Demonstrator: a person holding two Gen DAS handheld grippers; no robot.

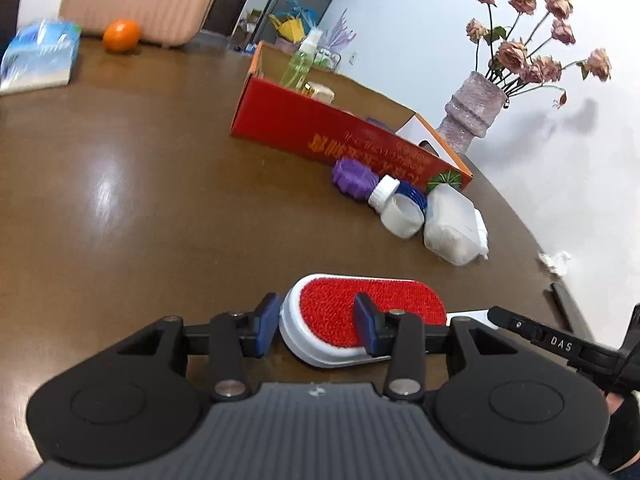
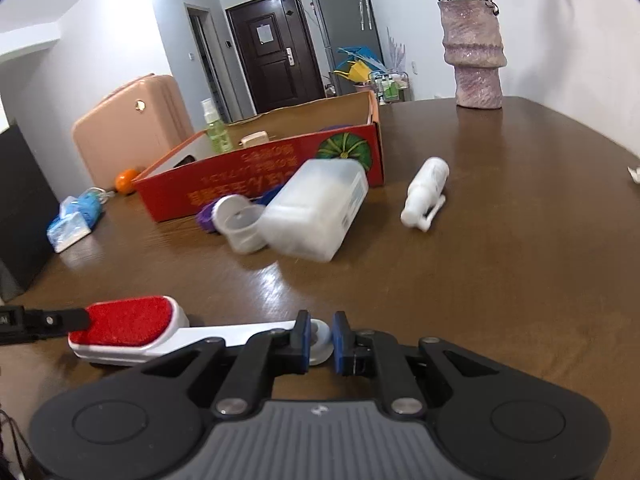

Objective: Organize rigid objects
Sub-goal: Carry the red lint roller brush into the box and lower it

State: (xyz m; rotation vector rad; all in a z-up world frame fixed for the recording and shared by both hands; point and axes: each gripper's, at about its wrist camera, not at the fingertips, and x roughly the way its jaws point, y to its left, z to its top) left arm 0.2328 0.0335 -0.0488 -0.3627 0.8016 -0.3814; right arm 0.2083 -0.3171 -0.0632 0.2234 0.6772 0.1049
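On the table, both fingers straddle brush.

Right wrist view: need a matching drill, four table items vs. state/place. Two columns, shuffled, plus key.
Items
1. lint brush
2. green spray bottle
3. white spray bottle
4. vase

States
A. lying on its side on the bare table, right of the red box
B. upright at the far table edge, holding dried flowers
C. standing inside the red box
D. flat on the near table, handle end between the right gripper fingers

Pairs: 1-D, 2-C, 3-A, 4-B
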